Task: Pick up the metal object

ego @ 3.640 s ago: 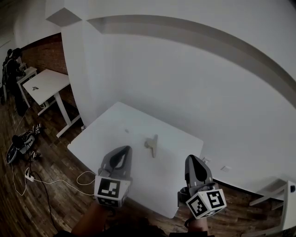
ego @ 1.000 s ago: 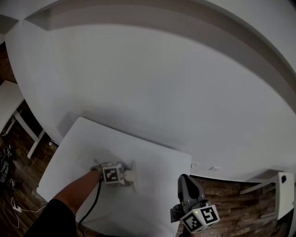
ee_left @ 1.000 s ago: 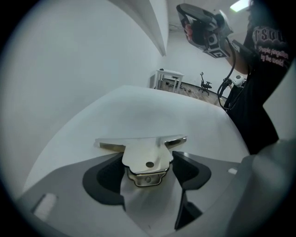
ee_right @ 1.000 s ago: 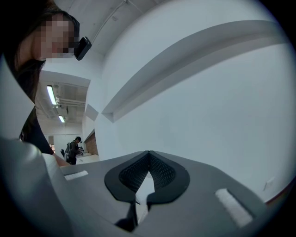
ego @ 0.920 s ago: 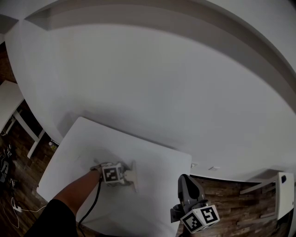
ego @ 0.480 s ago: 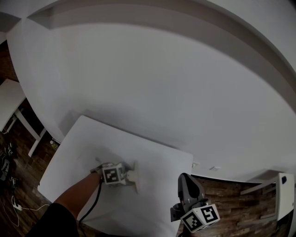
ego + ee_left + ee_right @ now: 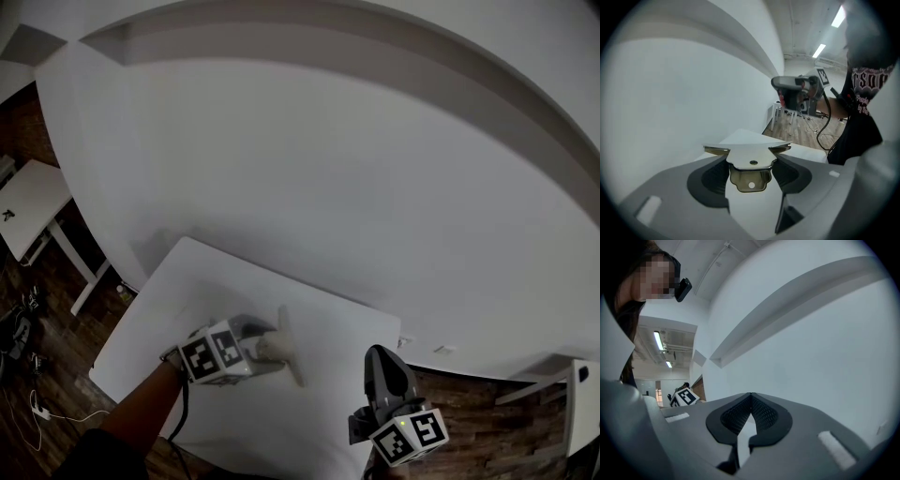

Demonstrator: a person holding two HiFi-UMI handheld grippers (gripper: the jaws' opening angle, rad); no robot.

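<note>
"While the left gripper (image 7: pixel 261 343) sits over the white table (image 7: pixel 197 291), has it got the metal object (image 7: pixel 751 165)?"

"Yes. In the left gripper view the flat bracket spans the gap and both jaws pinch its edges. From the head view it juts out at the gripper's 3 o'clock, near the middle of the tabletop."

"So the grasp is made. Is it lifted?"

"Hard to say. It looks level with the jaws and possibly just off the surface, but I cannot tell whether it is clear of the table. I judge that raising it is what remains."

"And the right gripper (image 7: pixel 380 356)?"

"It is idle at 5 o'clock in the head view, off the table's near edge. Its jaws are pressed together on nothing."
</note>
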